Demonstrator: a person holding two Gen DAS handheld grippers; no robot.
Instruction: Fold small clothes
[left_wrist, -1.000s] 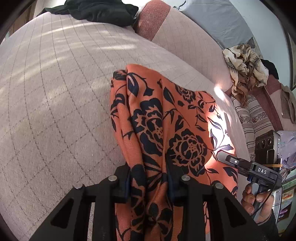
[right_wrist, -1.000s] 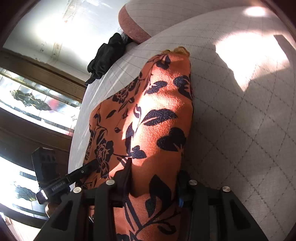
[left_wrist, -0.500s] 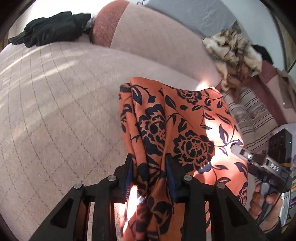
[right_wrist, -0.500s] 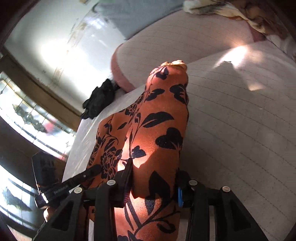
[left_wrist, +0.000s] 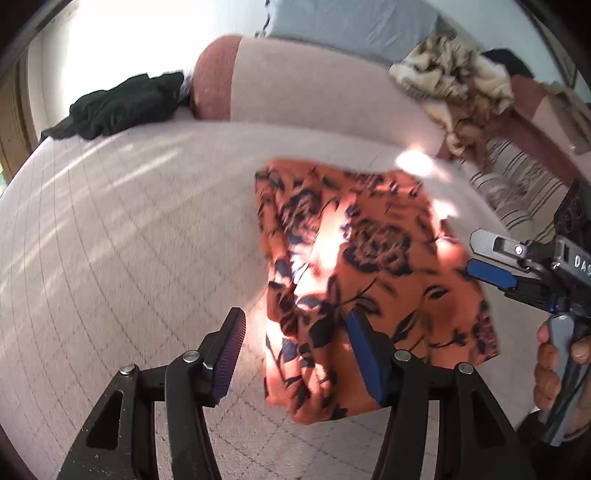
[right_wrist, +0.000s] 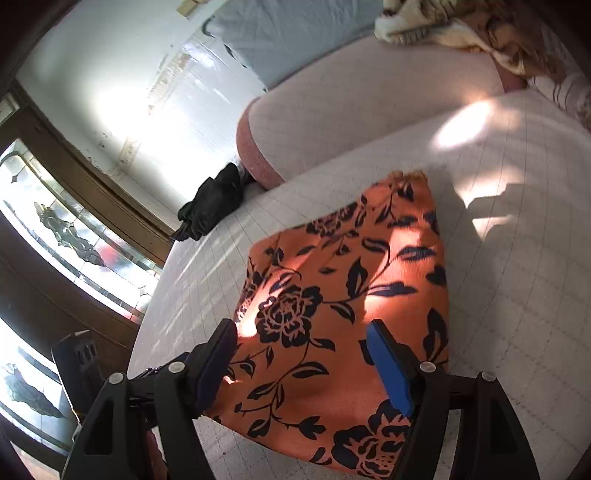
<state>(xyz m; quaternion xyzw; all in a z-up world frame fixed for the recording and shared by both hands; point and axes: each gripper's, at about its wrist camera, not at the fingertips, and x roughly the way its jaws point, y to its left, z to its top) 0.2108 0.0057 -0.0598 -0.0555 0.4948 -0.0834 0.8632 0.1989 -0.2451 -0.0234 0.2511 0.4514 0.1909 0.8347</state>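
Note:
An orange garment with a black flower print (left_wrist: 369, 266) lies folded flat on the pale checked sofa seat (left_wrist: 129, 240); it also shows in the right wrist view (right_wrist: 343, 306). My left gripper (left_wrist: 295, 354) is open and empty just above its near left corner. My right gripper (right_wrist: 306, 362) is open and empty over its near edge, and shows at the right of the left wrist view (left_wrist: 491, 258).
A black garment (left_wrist: 122, 105) lies at the far left of the seat by the sofa's backrest (left_wrist: 314, 92). A beige patterned cloth (left_wrist: 454, 85) drapes over the backrest at the right. A striped fabric (left_wrist: 517, 184) lies beyond. A wood-framed window (right_wrist: 74, 236) stands left.
Both grippers held the orange garment shut, lifted it and folded it forward. Now both have opened and let it go, and it lies flat on the seat.

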